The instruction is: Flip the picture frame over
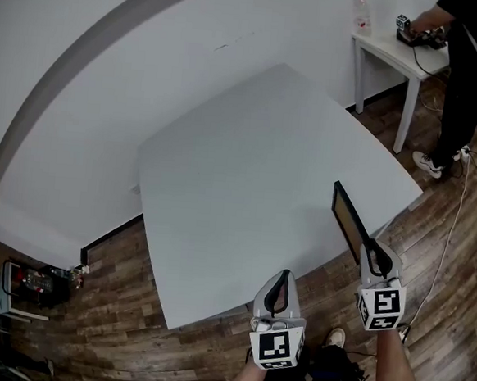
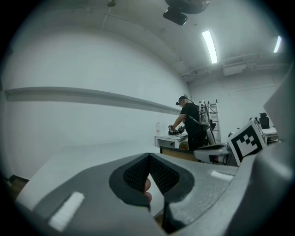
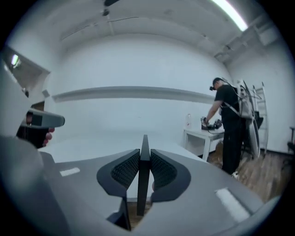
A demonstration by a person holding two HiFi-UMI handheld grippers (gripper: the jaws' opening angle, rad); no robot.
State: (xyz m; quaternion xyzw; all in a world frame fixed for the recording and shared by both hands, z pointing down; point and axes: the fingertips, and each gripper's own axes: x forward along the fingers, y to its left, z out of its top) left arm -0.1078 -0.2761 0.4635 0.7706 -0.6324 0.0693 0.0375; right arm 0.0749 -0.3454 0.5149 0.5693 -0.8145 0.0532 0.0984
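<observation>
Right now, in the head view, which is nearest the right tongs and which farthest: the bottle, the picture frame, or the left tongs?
1. Picture frame, clamped in the right tongs.
2. Left tongs, close by on the left.
3. Bottle, far off on the small side table, upper right.

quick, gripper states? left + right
Left gripper: closed, nothing between the jaws.
Right gripper: closed on the picture frame, held on edge.

The frame [image 1: 350, 220], thin and black-rimmed with a brown face, stands on edge at the table's [image 1: 248, 170] right edge, its near end clamped in the right gripper [image 1: 372, 254].
</observation>
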